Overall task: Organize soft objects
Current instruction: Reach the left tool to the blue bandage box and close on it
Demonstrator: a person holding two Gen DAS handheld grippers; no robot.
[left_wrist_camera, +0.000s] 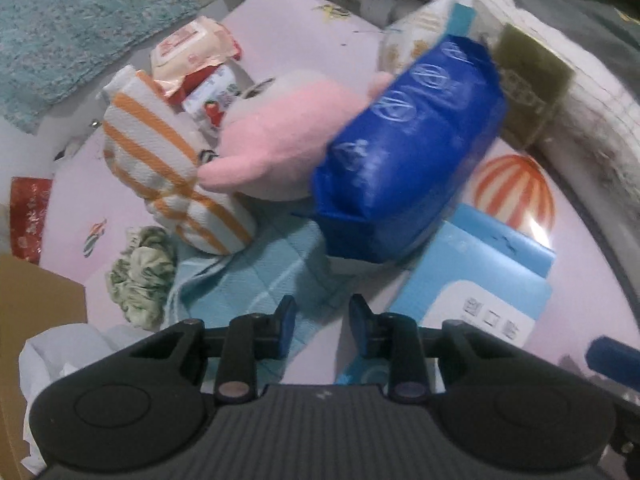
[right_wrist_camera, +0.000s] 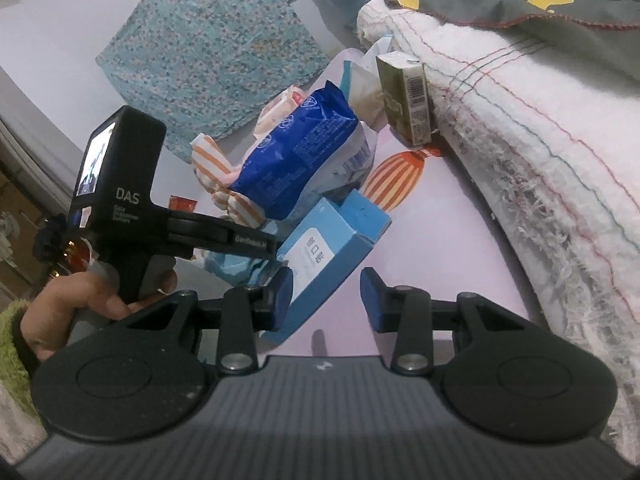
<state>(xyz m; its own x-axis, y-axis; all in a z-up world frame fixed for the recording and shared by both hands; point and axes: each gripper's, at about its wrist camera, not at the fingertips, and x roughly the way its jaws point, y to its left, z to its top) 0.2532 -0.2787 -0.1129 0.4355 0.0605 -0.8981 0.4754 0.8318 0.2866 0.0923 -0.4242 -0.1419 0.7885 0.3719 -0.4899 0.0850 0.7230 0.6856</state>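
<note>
A blue plastic pack (left_wrist_camera: 404,152) leans on a pink plush toy (left_wrist_camera: 276,132), beside a white cloth roll with orange stripes (left_wrist_camera: 168,160). In front of them lies a light blue cloth (left_wrist_camera: 248,280). My left gripper (left_wrist_camera: 323,320) points down at this cloth's right edge with its jaws narrow. I cannot tell whether the pads press on the cloth. My right gripper (right_wrist_camera: 328,294) hovers low over the pink mat (right_wrist_camera: 432,240). Its left finger is against the corner of a light blue box (right_wrist_camera: 332,240), and bare mat shows before its right finger.
An olive carton (right_wrist_camera: 404,96) stands against a rolled white quilt (right_wrist_camera: 540,140) on the right. Tissue packs (left_wrist_camera: 192,44) lie behind the pile and a green patterned cloth (left_wrist_camera: 140,276) at its left. A cardboard box (left_wrist_camera: 36,292) and white bag (left_wrist_camera: 60,352) sit at lower left.
</note>
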